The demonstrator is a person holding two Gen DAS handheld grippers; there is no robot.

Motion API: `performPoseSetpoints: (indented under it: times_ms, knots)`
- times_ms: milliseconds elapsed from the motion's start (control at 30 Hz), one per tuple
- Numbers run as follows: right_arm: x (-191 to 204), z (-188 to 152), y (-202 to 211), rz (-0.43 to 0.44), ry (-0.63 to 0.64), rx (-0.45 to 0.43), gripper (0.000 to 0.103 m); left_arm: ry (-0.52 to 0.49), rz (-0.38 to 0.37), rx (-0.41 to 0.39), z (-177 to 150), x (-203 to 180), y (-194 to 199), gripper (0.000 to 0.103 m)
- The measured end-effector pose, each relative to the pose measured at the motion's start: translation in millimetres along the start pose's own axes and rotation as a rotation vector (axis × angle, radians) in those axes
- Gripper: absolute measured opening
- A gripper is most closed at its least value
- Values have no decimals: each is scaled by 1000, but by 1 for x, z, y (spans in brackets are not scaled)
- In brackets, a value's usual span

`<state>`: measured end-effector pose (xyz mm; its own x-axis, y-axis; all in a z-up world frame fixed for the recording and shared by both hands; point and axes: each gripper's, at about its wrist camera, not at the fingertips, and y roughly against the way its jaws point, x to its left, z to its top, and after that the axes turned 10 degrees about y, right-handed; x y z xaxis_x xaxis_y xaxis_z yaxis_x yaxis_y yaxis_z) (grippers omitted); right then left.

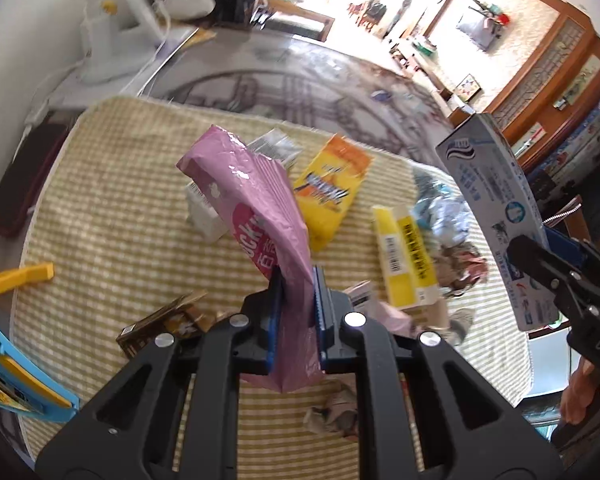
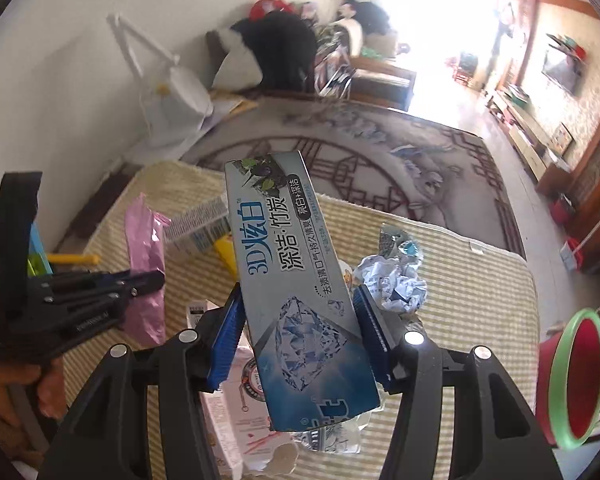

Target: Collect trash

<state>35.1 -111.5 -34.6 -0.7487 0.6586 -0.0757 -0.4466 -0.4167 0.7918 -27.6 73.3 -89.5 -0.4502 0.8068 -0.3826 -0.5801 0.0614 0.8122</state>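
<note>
My left gripper (image 1: 297, 276) is shut on a pink plastic wrapper (image 1: 256, 200), which stands up from between its blue pads above the yellow-striped mat (image 1: 120, 200). My right gripper (image 2: 298, 300) is shut on a long blue-grey toothpaste box (image 2: 288, 264), lifted off the mat and tilted; the same toothpaste box (image 1: 496, 200) shows at the right of the left wrist view. Loose trash lies on the mat: an orange packet (image 1: 332, 188), a yellow box (image 1: 404, 256), crumpled paper (image 2: 392, 280), a brown wrapper (image 1: 160, 324) and a white carton (image 2: 236, 400).
A red bucket with a green rim (image 2: 576, 376) stands at the right beyond the mat. A blue and yellow plastic toy (image 1: 16, 376) sits at the mat's left edge. A patterned rug (image 2: 340, 160) lies beyond the mat, with a white lamp (image 1: 100, 36) by the wall.
</note>
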Motion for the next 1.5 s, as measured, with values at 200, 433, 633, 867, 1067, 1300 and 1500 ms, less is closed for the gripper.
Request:
performPoseSetpoints:
  times_ms: [200, 433, 633, 867, 1067, 1300, 1500]
  knots:
    - [-16, -10, 23, -10, -107, -41, 53, -45, -18, -28, 0, -24, 9, 14]
    - [-36, -28, 41, -14, -175, -69, 53, -97, -23, -50, -6, -52, 16, 14]
    - [-56, -44, 49, -4, -207, -83, 53, -139, -19, -72, -13, -79, 21, 14]
    - [-86, -67, 63, 3, -243, -96, 31, -169, -18, -71, -26, -115, 15, 14]
    - [-111, -88, 56, 37, -254, -31, 30, -171, -16, -66, -36, -144, 7, 14]
    - [-130, -129, 34, 65, -246, 128, 57, -134, 11, -60, -46, -156, -3, 14]
    - [-127, -166, 26, 115, -241, 254, 74, -109, 38, -56, -51, -163, -7, 14]
